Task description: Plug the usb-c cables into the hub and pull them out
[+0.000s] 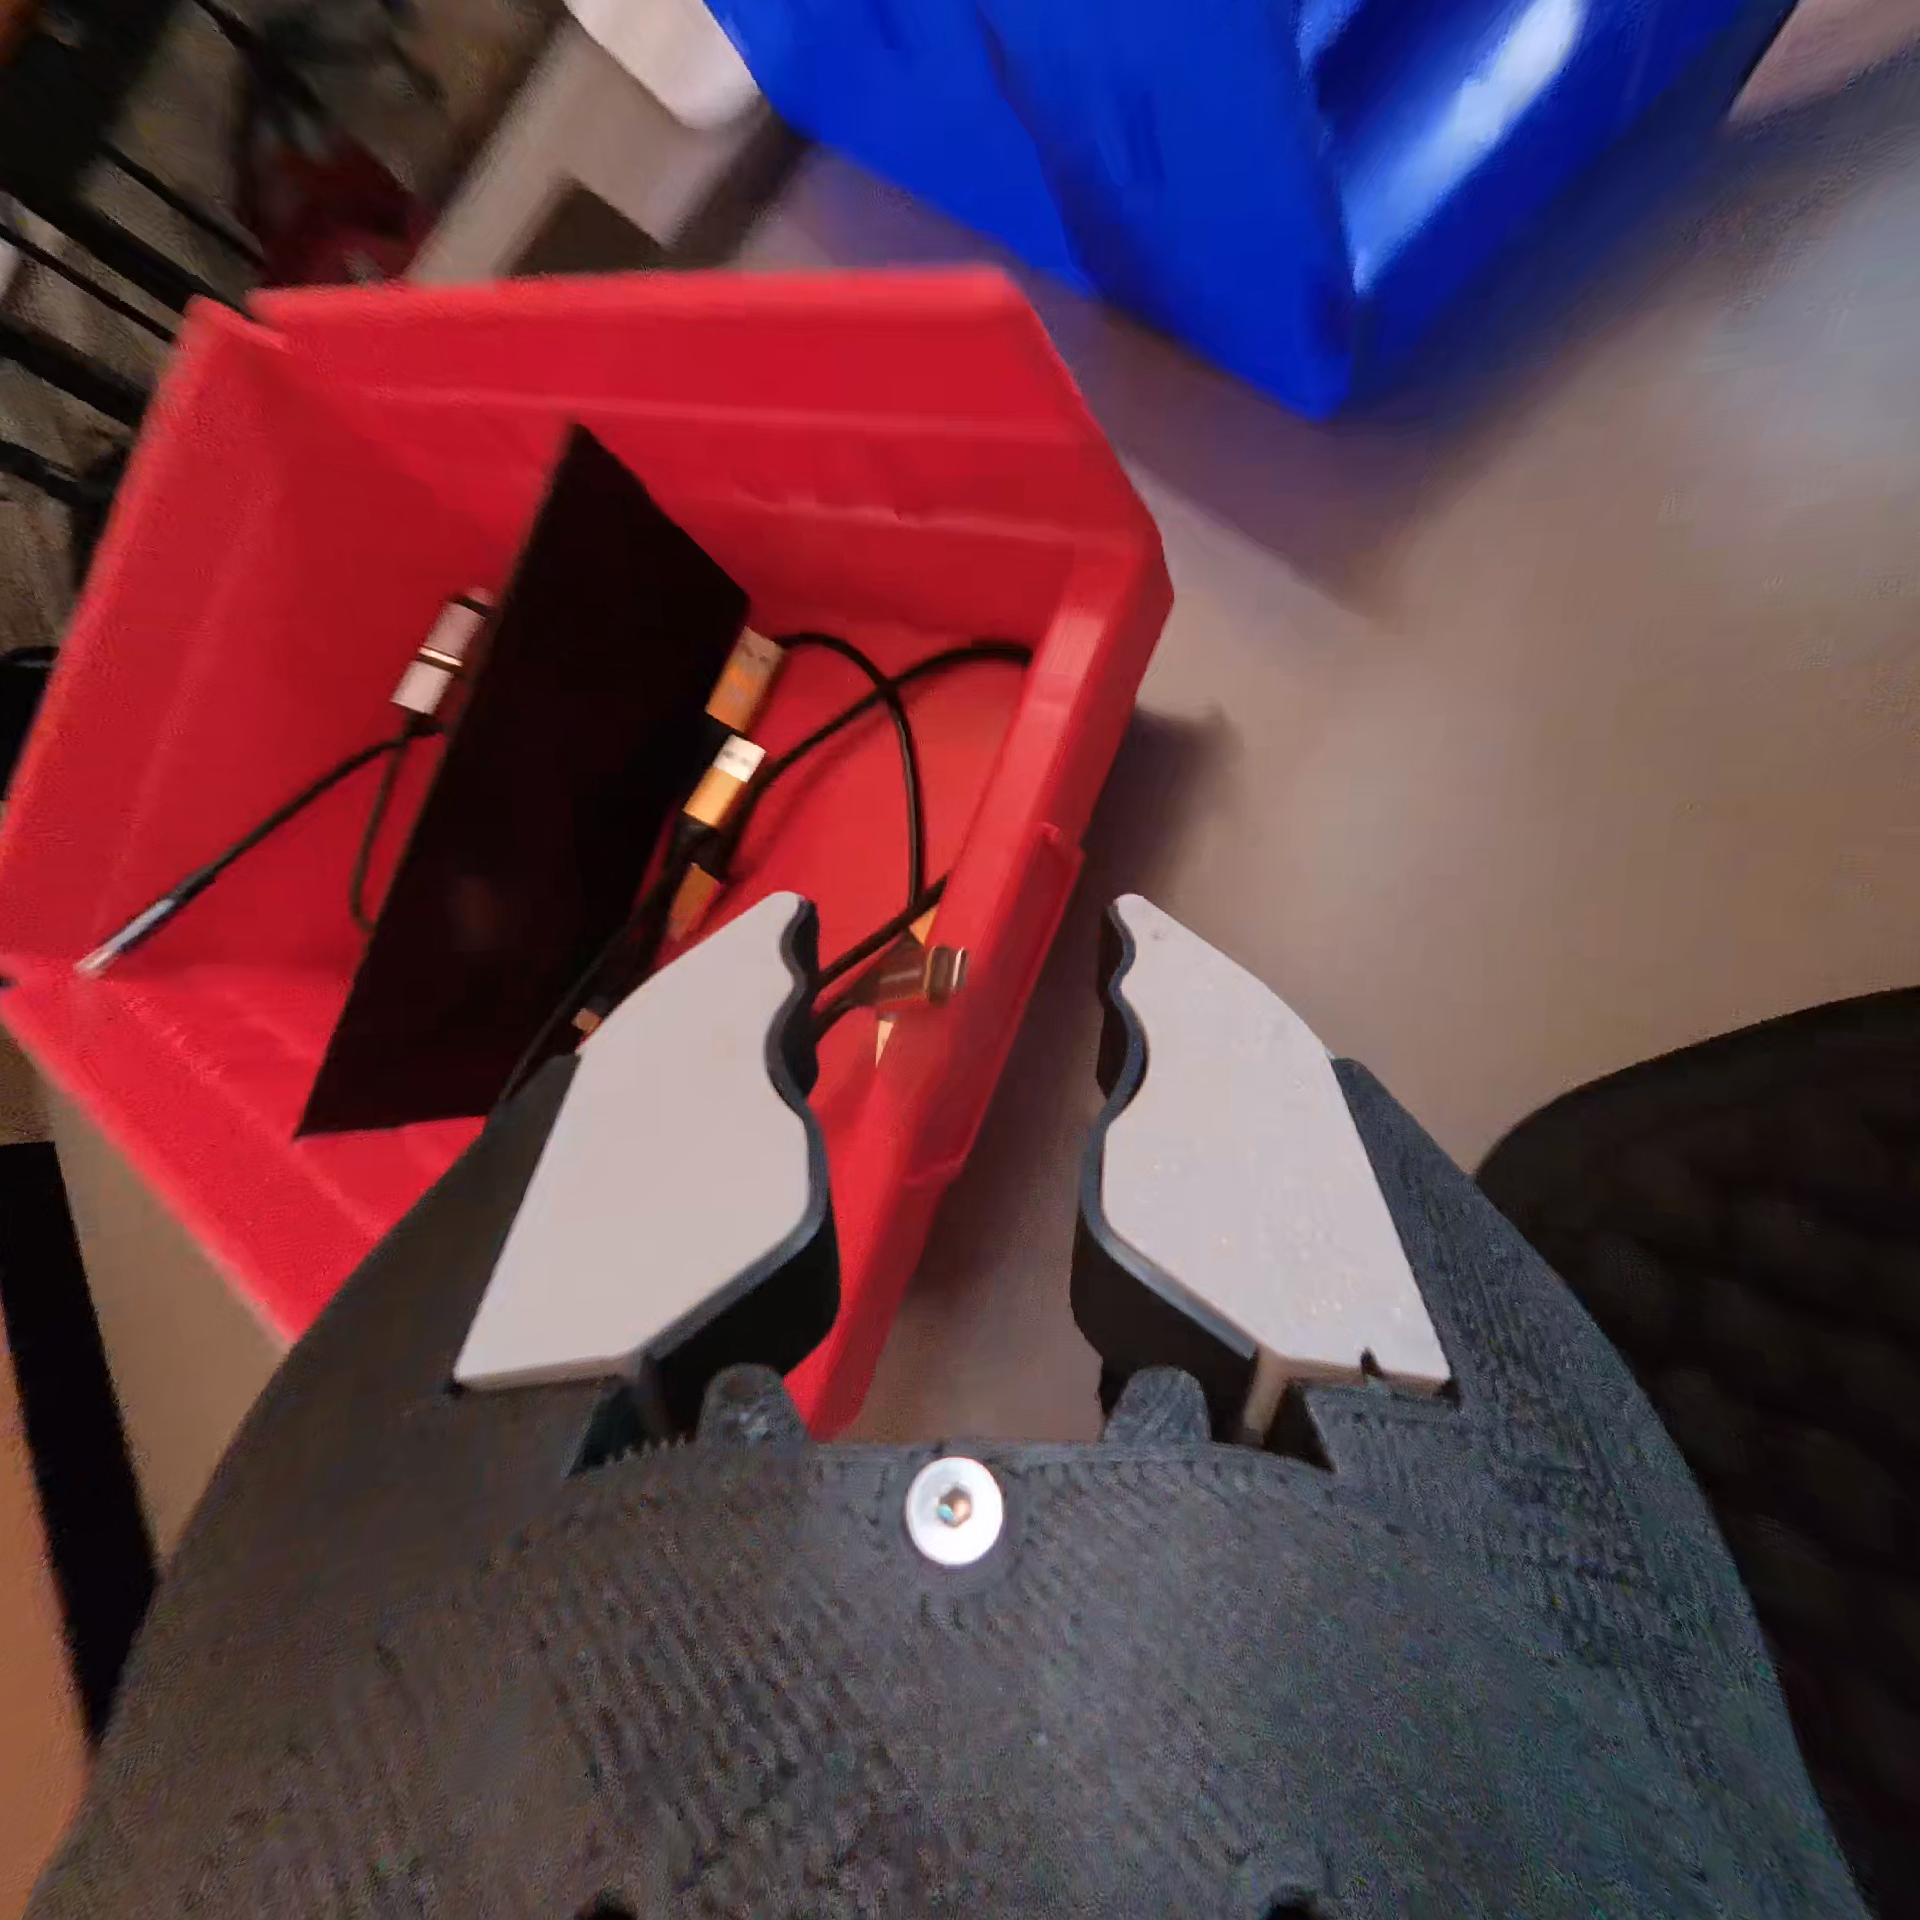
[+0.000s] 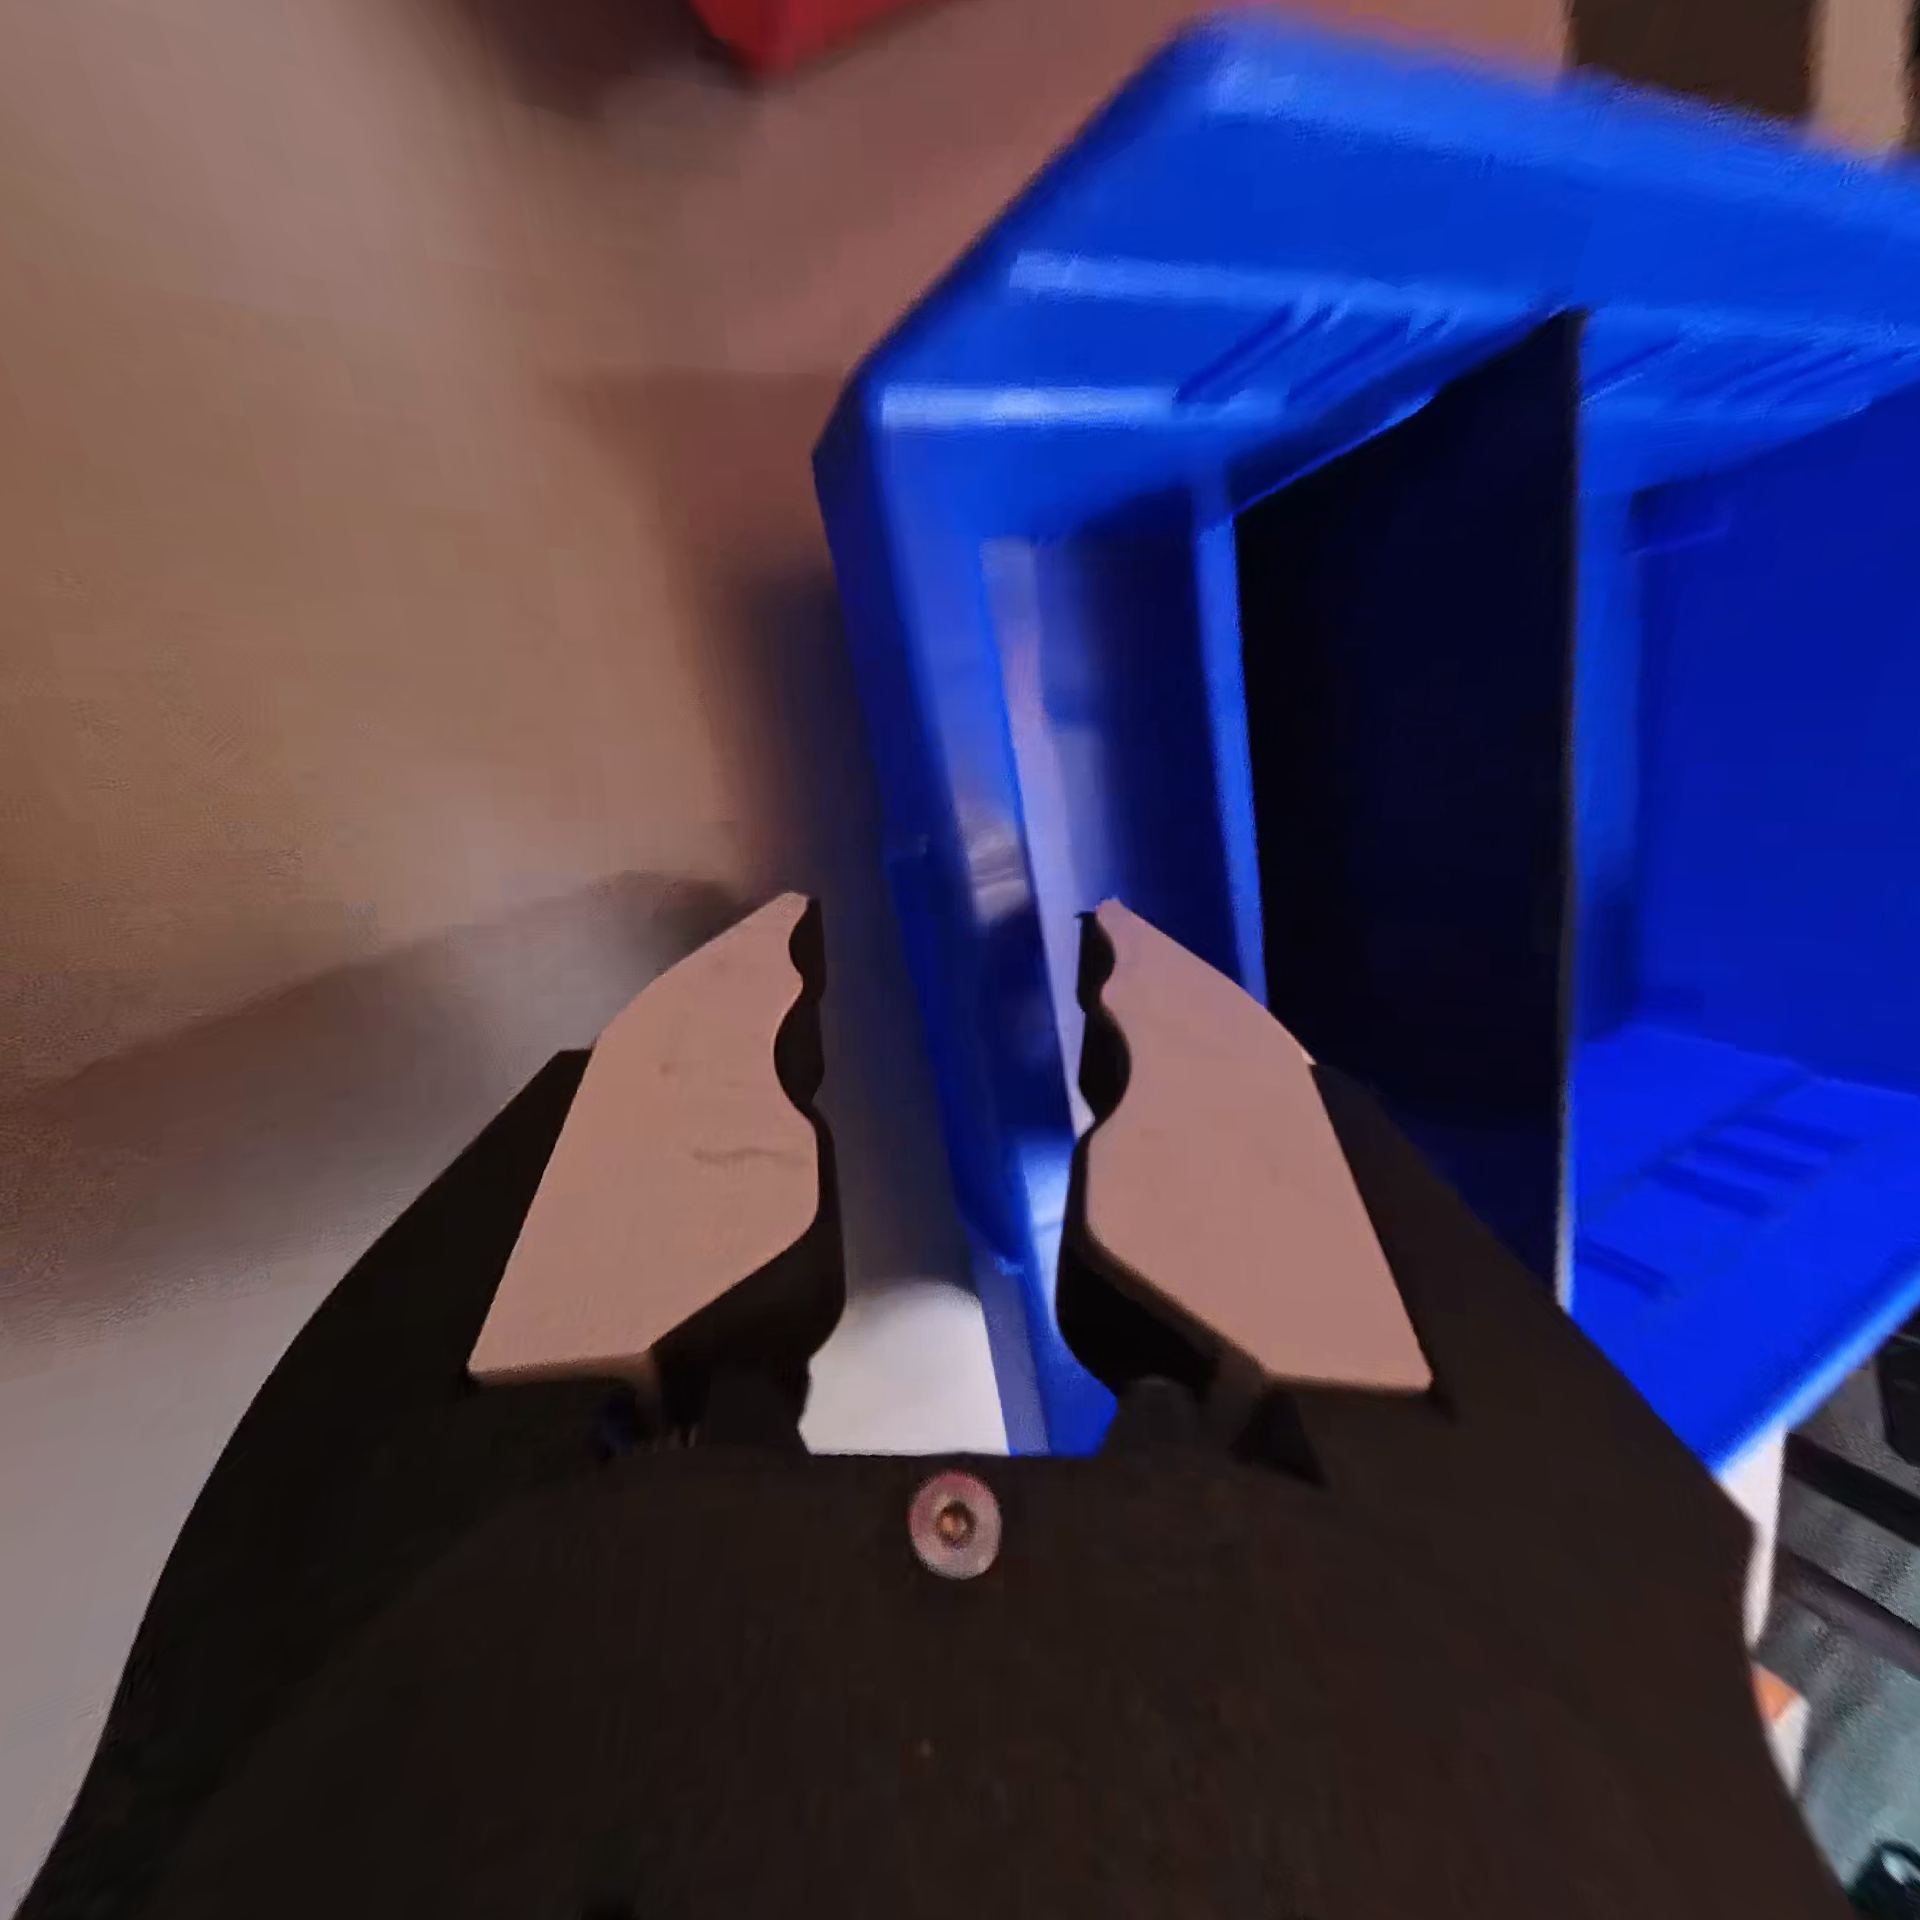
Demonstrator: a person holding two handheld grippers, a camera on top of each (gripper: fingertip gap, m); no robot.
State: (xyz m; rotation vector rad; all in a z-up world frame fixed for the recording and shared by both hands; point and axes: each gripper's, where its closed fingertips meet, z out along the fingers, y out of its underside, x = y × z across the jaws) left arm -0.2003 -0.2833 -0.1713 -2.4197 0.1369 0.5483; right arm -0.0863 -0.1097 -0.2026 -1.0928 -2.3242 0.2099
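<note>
A red bin point(image 1: 644, 416) sits on the table in the left wrist view. A black divider point(image 1: 530, 790) splits it. Black cables with gold plugs point(image 1: 727, 790) lie right of the divider, and a cable with silver plugs point(image 1: 442, 655) lies left of it. One gold plug point(image 1: 925, 977) lies near the bin's right wall. My left gripper point(image 1: 956, 914) is open and empty, hovering over the bin's near right edge. My right gripper point(image 2: 951, 914) is open and empty, at the left wall of a blue bin point(image 2: 1351, 343). I cannot make out a hub.
The blue bin point(image 1: 1247, 177) also shows behind the red one in the left wrist view; it holds a black divider point(image 2: 1413, 790). A dark round object point(image 1: 1714, 1299) lies at the right in the left wrist view. The grey table point(image 1: 1507, 675) spreads between the bins. My right fingertips sit around 20 centimetres from my left ones.
</note>
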